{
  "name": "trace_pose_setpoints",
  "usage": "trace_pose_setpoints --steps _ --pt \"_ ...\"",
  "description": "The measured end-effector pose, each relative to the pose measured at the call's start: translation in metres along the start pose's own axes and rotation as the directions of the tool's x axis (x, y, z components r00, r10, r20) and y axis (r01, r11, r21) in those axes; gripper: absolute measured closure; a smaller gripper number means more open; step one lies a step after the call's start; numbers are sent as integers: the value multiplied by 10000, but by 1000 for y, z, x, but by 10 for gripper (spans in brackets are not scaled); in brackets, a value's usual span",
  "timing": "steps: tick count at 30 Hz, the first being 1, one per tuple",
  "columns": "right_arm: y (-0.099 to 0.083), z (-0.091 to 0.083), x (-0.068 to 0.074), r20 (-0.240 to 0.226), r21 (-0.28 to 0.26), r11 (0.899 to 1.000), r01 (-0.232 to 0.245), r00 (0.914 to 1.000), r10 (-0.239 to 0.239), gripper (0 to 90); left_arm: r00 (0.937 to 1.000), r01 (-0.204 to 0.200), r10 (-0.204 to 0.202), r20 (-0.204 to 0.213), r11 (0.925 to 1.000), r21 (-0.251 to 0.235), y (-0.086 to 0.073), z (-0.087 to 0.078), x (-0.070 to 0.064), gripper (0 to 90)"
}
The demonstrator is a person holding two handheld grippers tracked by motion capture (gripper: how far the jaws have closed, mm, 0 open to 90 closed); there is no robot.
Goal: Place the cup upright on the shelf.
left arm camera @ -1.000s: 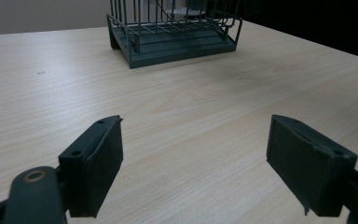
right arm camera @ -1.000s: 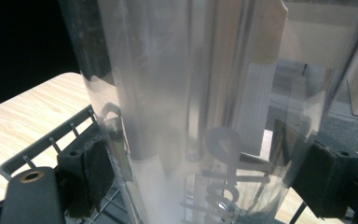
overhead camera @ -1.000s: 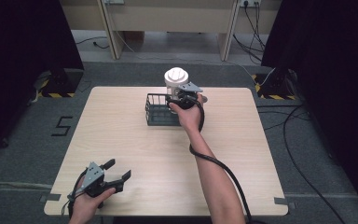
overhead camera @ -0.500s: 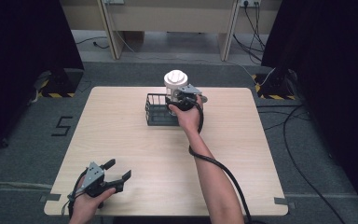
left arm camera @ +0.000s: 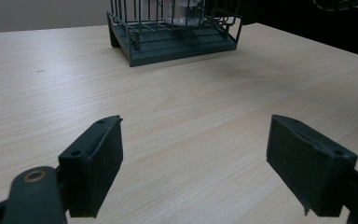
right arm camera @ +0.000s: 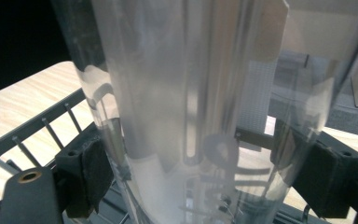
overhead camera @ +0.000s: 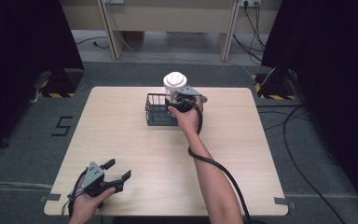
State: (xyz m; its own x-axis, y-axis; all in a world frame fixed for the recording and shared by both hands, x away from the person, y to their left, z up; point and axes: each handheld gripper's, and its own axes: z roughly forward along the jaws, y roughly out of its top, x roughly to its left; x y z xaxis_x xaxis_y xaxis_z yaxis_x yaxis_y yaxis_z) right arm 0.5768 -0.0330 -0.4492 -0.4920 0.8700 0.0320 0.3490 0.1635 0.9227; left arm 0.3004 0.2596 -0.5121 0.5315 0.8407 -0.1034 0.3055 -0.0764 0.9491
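Bottle: clear plastic bottle (overhead camera: 175, 88) with a white cap (overhead camera: 175, 79), standing upright at the far middle of the desk (overhead camera: 121, 135), in the right-hand end of the wire rack; in the right gripper view its see-through wall (right arm camera: 186, 107) rises close before the camera, and in the left gripper view its lower part (left arm camera: 186, 11) shows behind the rack's bars.
Rack: dark wire rack (overhead camera: 157, 111) with a flat base and upright bars, resting on the desk just left of the right hand; in the left gripper view it (left arm camera: 168, 32) sits far across the desk, and in the right gripper view its rim and bars (right arm camera: 42, 126) lie to the lower left of the bottle.
Right gripper: right gripper (overhead camera: 182, 96) held at the bottle from the near side, the person's forearm stretched across the desk to it and the black cable (overhead camera: 214, 163) trailing back along the arm.
Right jaws: one black pad on each side of the bottle's lower wall, both pressed against the plastic (right arm camera: 200, 172), so they pinch the bottle.
Left gripper: left gripper (overhead camera: 116, 173) held in the left hand (overhead camera: 86, 205) at the near left corner of the desk, well apart from the rack and bottle, pointing across the desk toward them.
Left jaws: spread wide, with bare desk between the two pads (left arm camera: 193, 158).
Desk: pale wood-grain top, grey floor around it.
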Motion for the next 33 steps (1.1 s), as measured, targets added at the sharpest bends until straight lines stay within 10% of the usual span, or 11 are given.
trace_pose_setpoints --steps 33 --pt "2 -30 -1 -283 -220 9997 -76 9996 69 152 10000 -45 45 -39 10000 43 0 1 0 182"
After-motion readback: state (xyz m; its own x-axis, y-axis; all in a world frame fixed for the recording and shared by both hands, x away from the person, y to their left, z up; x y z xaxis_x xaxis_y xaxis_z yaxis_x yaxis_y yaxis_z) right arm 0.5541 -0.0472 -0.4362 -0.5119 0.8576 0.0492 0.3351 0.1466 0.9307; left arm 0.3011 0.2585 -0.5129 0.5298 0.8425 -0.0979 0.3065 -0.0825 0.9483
